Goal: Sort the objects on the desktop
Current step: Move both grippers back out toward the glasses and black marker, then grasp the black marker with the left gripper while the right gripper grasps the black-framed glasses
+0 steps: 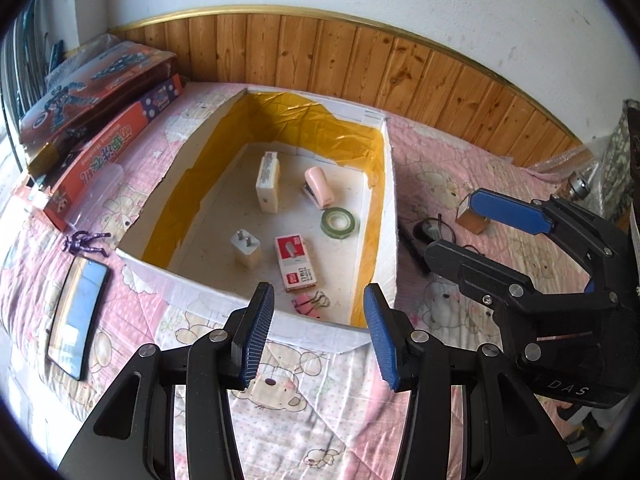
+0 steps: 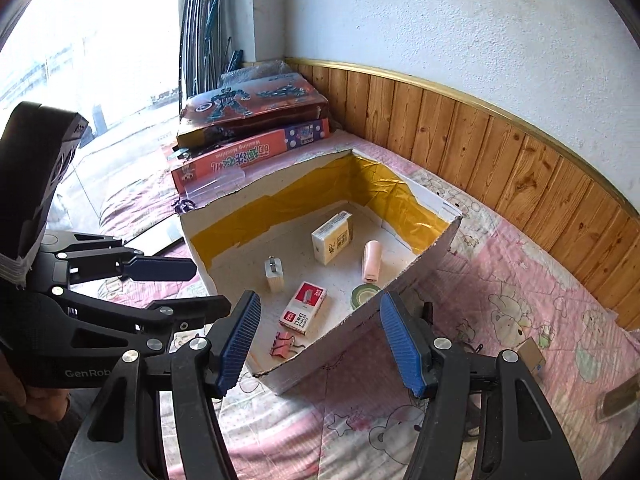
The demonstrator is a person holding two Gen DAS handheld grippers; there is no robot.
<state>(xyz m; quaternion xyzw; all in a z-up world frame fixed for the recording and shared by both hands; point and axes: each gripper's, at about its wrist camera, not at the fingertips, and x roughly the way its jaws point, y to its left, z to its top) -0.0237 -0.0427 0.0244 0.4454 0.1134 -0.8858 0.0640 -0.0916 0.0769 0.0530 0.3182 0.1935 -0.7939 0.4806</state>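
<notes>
A white box (image 1: 384,216) lined with yellow foil sits on the pink quilted bed (image 1: 304,412), holding a staple box (image 1: 295,258), plug adapter (image 1: 246,249), tape roll (image 1: 338,221) and binder clips (image 1: 310,303). Near it, the left gripper (image 1: 318,340) and right gripper (image 2: 320,344) both hang with fingers spread, empty.

Black-framed eyeglasses (image 1: 434,232) partly hidden behind right gripper's black finger. Green tape roll (image 2: 365,294) half hidden behind white cardboard box wall (image 2: 352,344). Brown flat object (image 2: 619,400) cut by right edge, unidentifiable. Print on red-and-white staple box (image 1: 296,262) too small to read.
</notes>
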